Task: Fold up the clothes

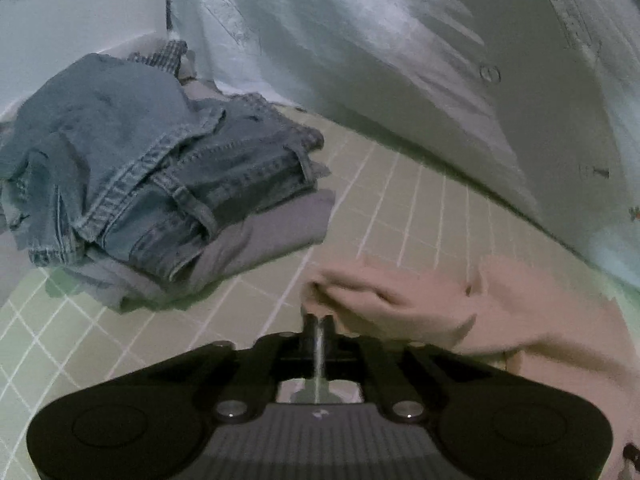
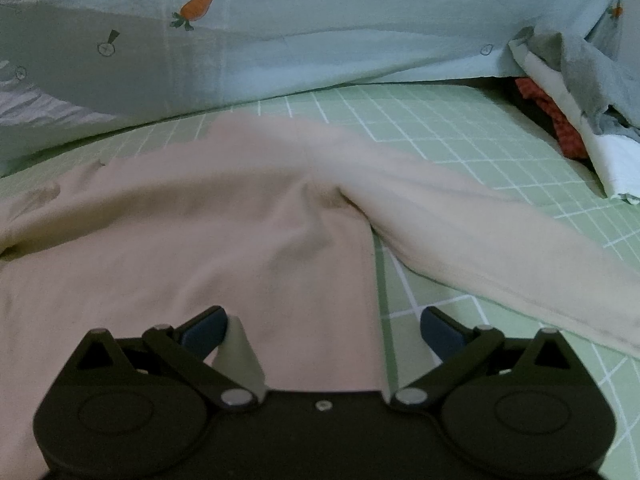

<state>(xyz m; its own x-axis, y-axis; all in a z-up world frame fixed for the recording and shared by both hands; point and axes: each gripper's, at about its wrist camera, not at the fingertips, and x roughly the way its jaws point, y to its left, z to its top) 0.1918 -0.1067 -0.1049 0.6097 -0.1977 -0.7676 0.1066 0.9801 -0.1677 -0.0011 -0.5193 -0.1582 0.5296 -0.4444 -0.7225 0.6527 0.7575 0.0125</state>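
Left wrist: left tongs [image 1: 318,320] clamp pink garment [image 1: 400,304]'s sleeve end; right tongs [image 2: 324,332] gape over it.

Each wrist camera looked steeply down along its fingers, close above the green checked sheet [image 1: 400,200]. Both views shared the sheet, the beige garment [image 2: 200,220] and the far pale quilt [image 2: 360,40].

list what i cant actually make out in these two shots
- Left wrist view: the pink garment is motion-blurred, so which part the left tongs pinch is unclear.
- Left wrist view: the grey clothes under the folded jeans are mostly covered.
- Right wrist view: the garment's sleeve end is cut off by the right edge.
- Right wrist view: the red item is hidden under the piled cloths.
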